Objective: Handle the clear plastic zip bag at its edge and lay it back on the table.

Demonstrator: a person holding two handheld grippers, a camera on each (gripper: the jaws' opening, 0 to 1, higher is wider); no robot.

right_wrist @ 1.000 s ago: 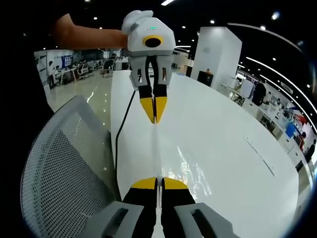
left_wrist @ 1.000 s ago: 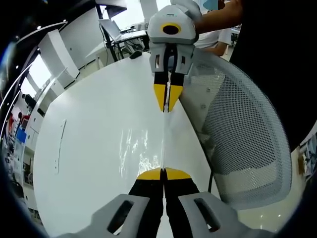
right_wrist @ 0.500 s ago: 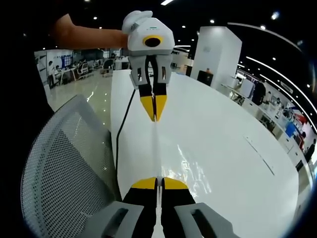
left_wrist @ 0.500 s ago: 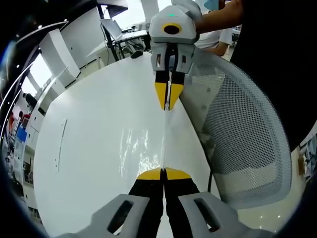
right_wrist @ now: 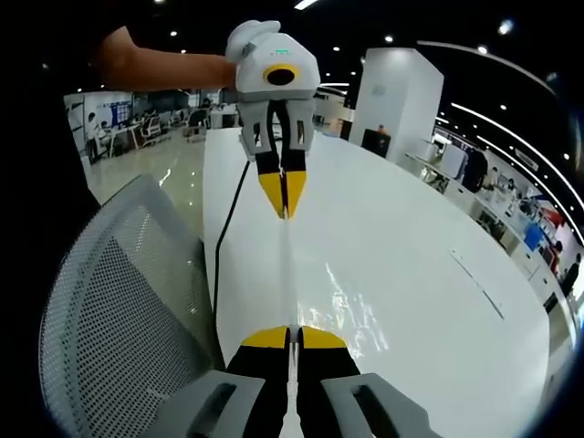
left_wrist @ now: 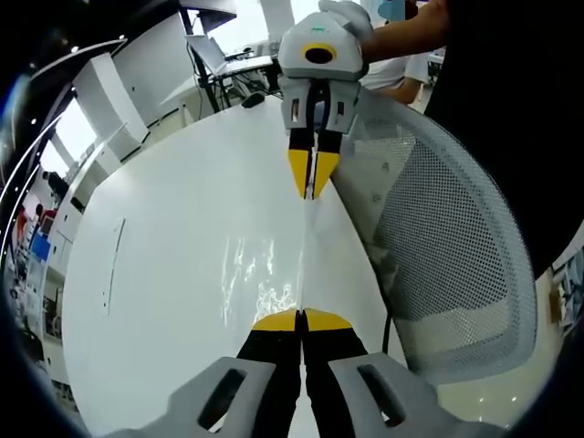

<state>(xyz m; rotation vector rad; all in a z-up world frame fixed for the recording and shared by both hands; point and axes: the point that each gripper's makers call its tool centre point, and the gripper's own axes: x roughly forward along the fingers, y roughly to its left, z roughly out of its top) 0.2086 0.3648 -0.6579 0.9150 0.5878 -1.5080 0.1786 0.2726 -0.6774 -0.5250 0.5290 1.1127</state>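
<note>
Clear plastic zip bag [left_wrist: 274, 274]: stretched taut between the two grippers above the white table [left_wrist: 155, 265], seen nearly edge-on in both views, so its outline is hard to trace; it reads mainly as a thin bright line running from one pair of jaws to the other, plus a patch of glints over the tabletop. How far the bag hangs down, and whether any part touches the table, cannot be told. Left gripper [left_wrist: 300, 318]: yellow-tipped jaws pressed together on the near end of the bag's edge in the left gripper view; in the right gripper view it [right_wrist: 281, 208] comes in from the top, pointing down, jaws likewise closed on the far end of that line, with a person's forearm [right_wrist: 160, 66] behind it. Right gripper [right_wrist: 291, 334]: jaws pinched on the bag edge in its own view, and in the left gripper view it [left_wrist: 310, 187] is closed on the opposite end. Grey mesh chair back [left_wrist: 456, 255]: beside the table edge, cut off by the frame. Dark cable [right_wrist: 224, 246]: runs along the table edge, lower end hidden. Thin grey strip [left_wrist: 112, 265]: lies on the table well apart from the bag; what it is cannot be made out. Change against the earlier frames: the opposite gripper sits slightly farther off in each view, both grips unchanged.
</note>
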